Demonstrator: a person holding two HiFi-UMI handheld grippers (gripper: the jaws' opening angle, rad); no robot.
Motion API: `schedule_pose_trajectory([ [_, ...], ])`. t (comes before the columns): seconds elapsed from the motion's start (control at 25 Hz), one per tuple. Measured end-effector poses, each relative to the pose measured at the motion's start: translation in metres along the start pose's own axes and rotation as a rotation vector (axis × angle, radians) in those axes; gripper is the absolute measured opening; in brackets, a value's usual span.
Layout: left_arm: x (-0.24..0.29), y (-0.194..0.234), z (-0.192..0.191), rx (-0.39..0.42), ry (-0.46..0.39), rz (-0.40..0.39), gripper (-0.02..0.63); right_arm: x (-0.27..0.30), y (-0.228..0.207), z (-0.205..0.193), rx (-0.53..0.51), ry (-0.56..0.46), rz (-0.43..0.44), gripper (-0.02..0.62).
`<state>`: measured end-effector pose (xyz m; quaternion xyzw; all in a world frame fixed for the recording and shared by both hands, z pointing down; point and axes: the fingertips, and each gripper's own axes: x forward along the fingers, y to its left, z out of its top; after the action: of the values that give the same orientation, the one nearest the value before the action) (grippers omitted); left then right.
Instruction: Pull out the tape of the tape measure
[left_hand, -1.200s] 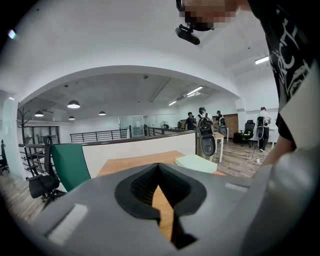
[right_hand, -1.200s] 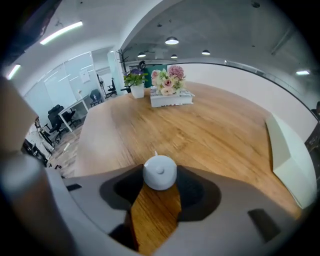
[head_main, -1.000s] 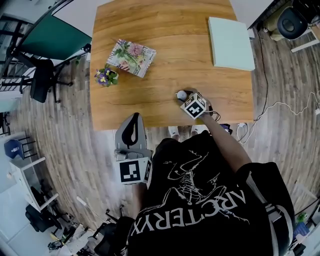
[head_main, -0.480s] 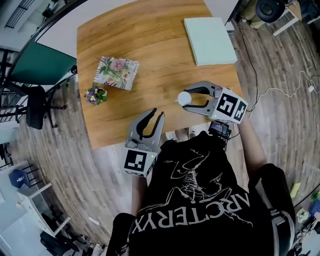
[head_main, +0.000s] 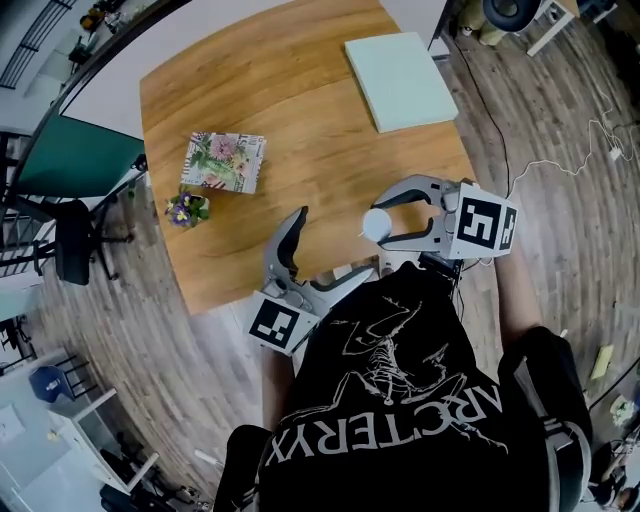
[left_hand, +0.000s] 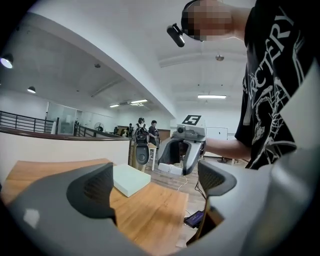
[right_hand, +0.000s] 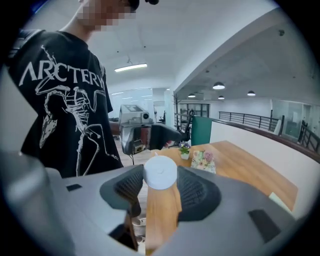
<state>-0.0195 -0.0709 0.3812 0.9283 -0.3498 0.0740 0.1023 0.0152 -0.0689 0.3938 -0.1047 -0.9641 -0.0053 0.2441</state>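
The tape measure (head_main: 376, 224) is a small round white case, and my right gripper (head_main: 384, 224) is shut on it at the table's near edge. In the right gripper view the case (right_hand: 160, 173) sits pinched between the dark pads (right_hand: 197, 187). No tape shows outside the case. My left gripper (head_main: 338, 240) is to the left of it, near the table edge, its jaws opening wide. Nothing is between them in the left gripper view (left_hand: 155, 182). The two grippers point toward each other: the right gripper (left_hand: 185, 150) shows ahead of the left jaws.
On the wooden table (head_main: 280, 90) lie a floral box (head_main: 222, 162) at the left and a pale green slab (head_main: 401, 67) at the far right. A small flower pot (head_main: 186, 209) stands by the left edge. A chair (head_main: 75, 240) and a floor cable (head_main: 540, 165) flank the table.
My left gripper came up from below the table edge and its jaws spread wide. My right gripper, still holding the tape measure, turned sideways toward the left gripper.
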Motion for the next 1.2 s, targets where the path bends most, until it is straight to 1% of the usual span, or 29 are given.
schedule_pose_trajectory([
  [0.16, -0.001, -0.001, -0.002, 0.01, 0.005, -0.003, 0.527, 0.003, 0.004, 0.004, -0.025, -0.003, 0.018, 0.213],
  [0.2, -0.002, -0.002, -0.002, 0.01, 0.003, -0.007, 0.51, 0.003, 0.004, 0.006, -0.028, -0.005, 0.023, 0.213],
  [0.28, -0.006, -0.002, 0.0, 0.007, -0.006, -0.009, 0.427, 0.003, 0.006, 0.007, -0.029, -0.003, 0.031, 0.213],
  [0.36, -0.008, -0.003, 0.0, 0.013, -0.01, -0.014, 0.304, 0.004, 0.008, 0.007, -0.026, 0.0, 0.04, 0.213],
  [0.44, -0.008, -0.007, -0.001, 0.031, 0.001, -0.032, 0.234, 0.006, 0.01, 0.01, -0.034, -0.006, 0.05, 0.213],
  [0.52, -0.006, -0.013, -0.001, 0.044, 0.007, -0.059, 0.191, 0.008, 0.012, 0.013, -0.033, -0.011, 0.056, 0.213],
  [0.56, -0.005, -0.016, 0.0, 0.05, 0.008, -0.073, 0.157, 0.009, 0.012, 0.014, -0.031, -0.01, 0.055, 0.213],
  [0.6, -0.005, -0.019, 0.0, 0.055, 0.009, -0.085, 0.095, 0.01, 0.012, 0.014, -0.031, -0.009, 0.051, 0.213],
  [0.64, -0.004, -0.021, 0.0, 0.06, 0.013, -0.09, 0.019, 0.01, 0.01, 0.014, -0.032, -0.007, 0.044, 0.213],
  [0.68, -0.004, -0.02, -0.001, 0.061, 0.017, -0.084, 0.015, 0.01, 0.008, 0.012, -0.032, -0.005, 0.034, 0.213],
  [0.76, -0.007, -0.011, -0.003, 0.032, 0.017, -0.049, 0.014, 0.005, -0.001, 0.005, -0.017, 0.003, -0.006, 0.213],
  [0.88, -0.03, 0.017, -0.003, -0.015, 0.006, 0.033, 0.014, -0.019, -0.022, -0.013, 0.037, 0.005, -0.112, 0.213],
  [1.0, -0.067, 0.054, -0.003, 0.02, -0.028, 0.135, 0.014, -0.051, -0.035, -0.028, 0.097, 0.029, -0.209, 0.213],
  [1.2, -0.123, 0.105, -0.008, 0.025, -0.003, 0.361, 0.014, -0.089, -0.049, -0.042, 0.132, 0.048, -0.327, 0.213],
])
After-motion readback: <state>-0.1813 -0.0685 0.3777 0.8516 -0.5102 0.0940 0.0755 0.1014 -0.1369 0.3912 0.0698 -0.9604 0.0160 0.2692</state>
